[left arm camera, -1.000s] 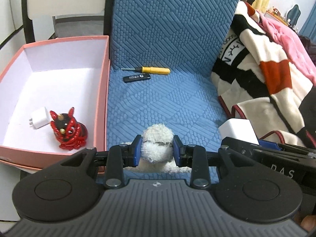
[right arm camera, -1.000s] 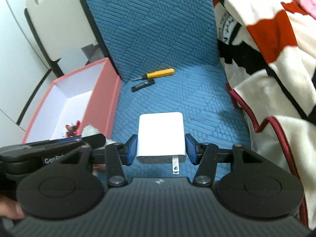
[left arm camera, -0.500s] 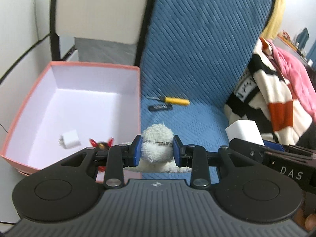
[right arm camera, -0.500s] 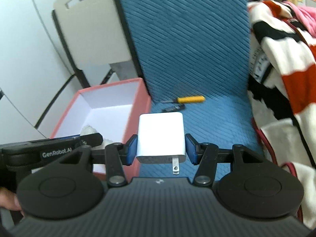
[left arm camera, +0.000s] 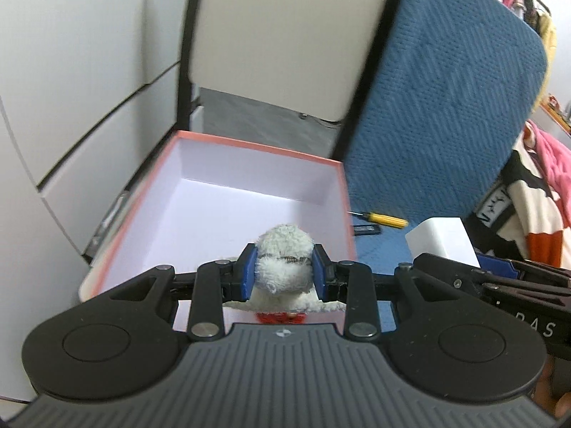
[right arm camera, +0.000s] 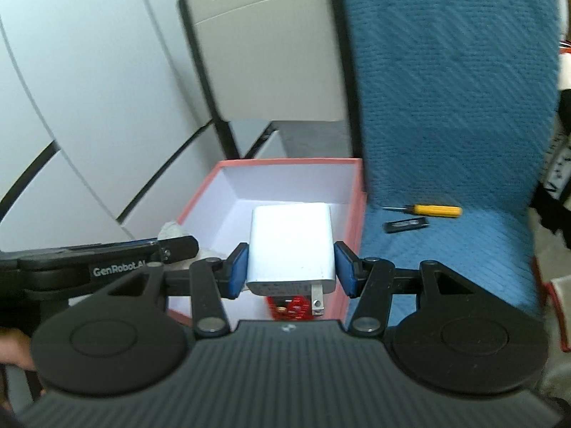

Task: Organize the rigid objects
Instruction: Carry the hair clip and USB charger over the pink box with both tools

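Observation:
My left gripper [left arm camera: 283, 271] is shut on a white fluffy plush toy [left arm camera: 283, 260], held over the near end of the pink box [left arm camera: 342, 192]. My right gripper [right arm camera: 291, 271] is shut on a white plug charger [right arm camera: 291, 246] with its prongs toward me, above the same pink box [right arm camera: 355, 199]. A red figurine [right arm camera: 291, 306] shows in the box just under the charger, and its red figurine edge [left arm camera: 282, 317] peeks out below the plush. On the blue seat lie a yellow screwdriver [right arm camera: 431, 209] and a black USB stick [right arm camera: 405, 224].
The blue chair back [left arm camera: 446, 117] rises right of the box. A striped blanket [left arm camera: 531, 221] is heaped at the far right. White cabinet panels [right arm camera: 71, 107] and a beige chair back [left arm camera: 285, 35] stand behind the box.
Both grippers rose and swung left from over the blue seat to above the pink box, still holding the plush and the charger. The small white cube in the box is now hidden.

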Available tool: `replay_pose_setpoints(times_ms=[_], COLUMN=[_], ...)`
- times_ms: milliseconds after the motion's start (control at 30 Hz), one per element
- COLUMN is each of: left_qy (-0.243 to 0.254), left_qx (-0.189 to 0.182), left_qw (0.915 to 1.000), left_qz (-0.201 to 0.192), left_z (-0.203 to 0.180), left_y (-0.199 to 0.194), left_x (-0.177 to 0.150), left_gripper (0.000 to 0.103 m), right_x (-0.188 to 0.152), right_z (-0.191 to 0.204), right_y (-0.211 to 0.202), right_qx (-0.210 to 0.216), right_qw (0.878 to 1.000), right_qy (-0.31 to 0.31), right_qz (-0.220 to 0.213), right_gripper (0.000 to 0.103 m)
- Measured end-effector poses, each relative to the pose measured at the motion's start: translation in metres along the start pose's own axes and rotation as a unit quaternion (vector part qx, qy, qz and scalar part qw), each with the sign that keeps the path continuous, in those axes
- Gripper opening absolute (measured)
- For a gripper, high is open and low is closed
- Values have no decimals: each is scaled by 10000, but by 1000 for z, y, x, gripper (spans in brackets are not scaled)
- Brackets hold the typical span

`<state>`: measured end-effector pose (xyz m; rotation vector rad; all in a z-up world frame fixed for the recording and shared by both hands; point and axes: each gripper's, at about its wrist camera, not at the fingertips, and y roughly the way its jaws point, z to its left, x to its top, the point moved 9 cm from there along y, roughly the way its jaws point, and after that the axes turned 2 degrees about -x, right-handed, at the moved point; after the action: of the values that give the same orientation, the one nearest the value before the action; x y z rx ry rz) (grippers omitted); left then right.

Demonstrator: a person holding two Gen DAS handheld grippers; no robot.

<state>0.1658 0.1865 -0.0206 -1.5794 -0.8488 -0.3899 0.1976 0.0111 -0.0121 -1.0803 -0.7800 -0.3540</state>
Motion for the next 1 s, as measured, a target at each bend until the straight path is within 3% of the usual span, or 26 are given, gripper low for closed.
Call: replay_pose_setpoints(times_ms=[367,1000], left_qy=[-275,-543], left_qx=[305,477], left_qw=[9987,9926], left_qz=[289,979], left_z=[71,136], left_y=[45,157], left_x=[-4,-38], left_gripper=[37,38], right_x=[-17,-43], right_z=[33,42], right_y=[68,183], right_qx=[171,64], right_qw=[9981,9916], right_qy=[-135,-449], right_qz=[573,1210], right_gripper=[54,54])
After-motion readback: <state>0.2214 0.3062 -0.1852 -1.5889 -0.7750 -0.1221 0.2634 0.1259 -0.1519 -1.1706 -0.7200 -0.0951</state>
